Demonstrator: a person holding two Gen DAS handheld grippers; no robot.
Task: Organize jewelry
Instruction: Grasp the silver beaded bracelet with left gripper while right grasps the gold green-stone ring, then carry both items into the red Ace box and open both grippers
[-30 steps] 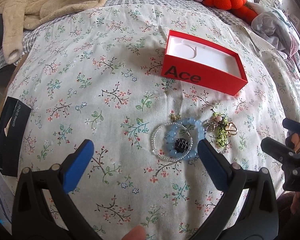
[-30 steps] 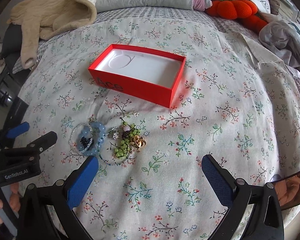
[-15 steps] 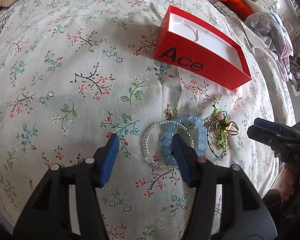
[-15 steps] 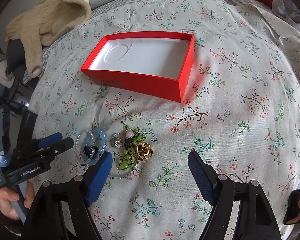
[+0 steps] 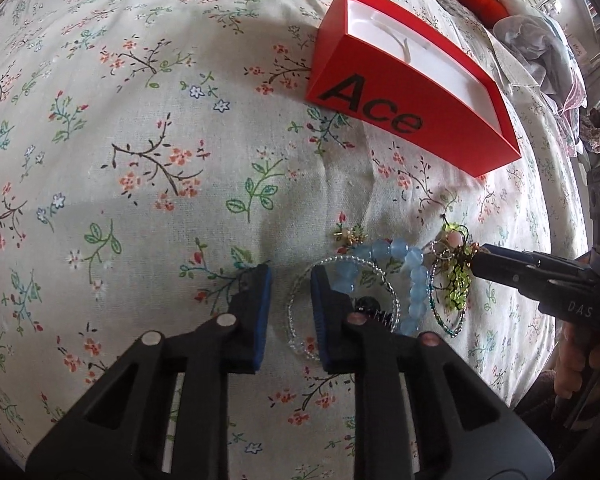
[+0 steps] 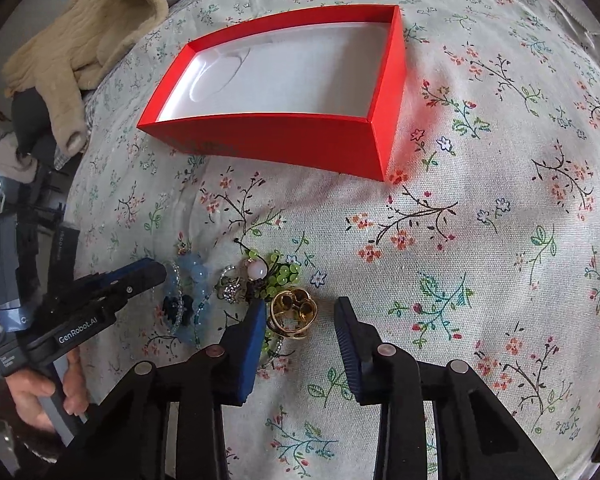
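**A:** Where does everything lie, taking the red box (image 6: 284, 92) as the mark?

**B:** The box sits open and empty on the floral bedspread (image 6: 480, 240), its long side facing the jewelry. The whole heap lies on the near side of that box, toward both grippers, apart from its wall.

**A:** And the pieces, biggest first?

**B:** The blue bead bracelet (image 5: 414, 276) with a clear beaded ring (image 5: 296, 336) looped round it lies toward the box's lettered end. Next along, toward the box's other end, the green bead cluster (image 6: 278, 268), then the small gold ring (image 6: 294, 314) nearest the right hand.

**A:** Which tongs are closer to what?

**B:** The left gripper (image 5: 290, 312) is down at the bracelet end, jaws narrowed but with a gap, straddling the clear ring's thin edge: one finger inside the loop, one outside. It may be just touching the strand; I can't be sure from this angle. The right gripper (image 6: 300, 332) is open wider, and the gold ring sits between its fingers, against the left-hand one.

**A:** So the next move?

**B:** I'd judge each closes on its own piece, then carries it straight ahead to the box.
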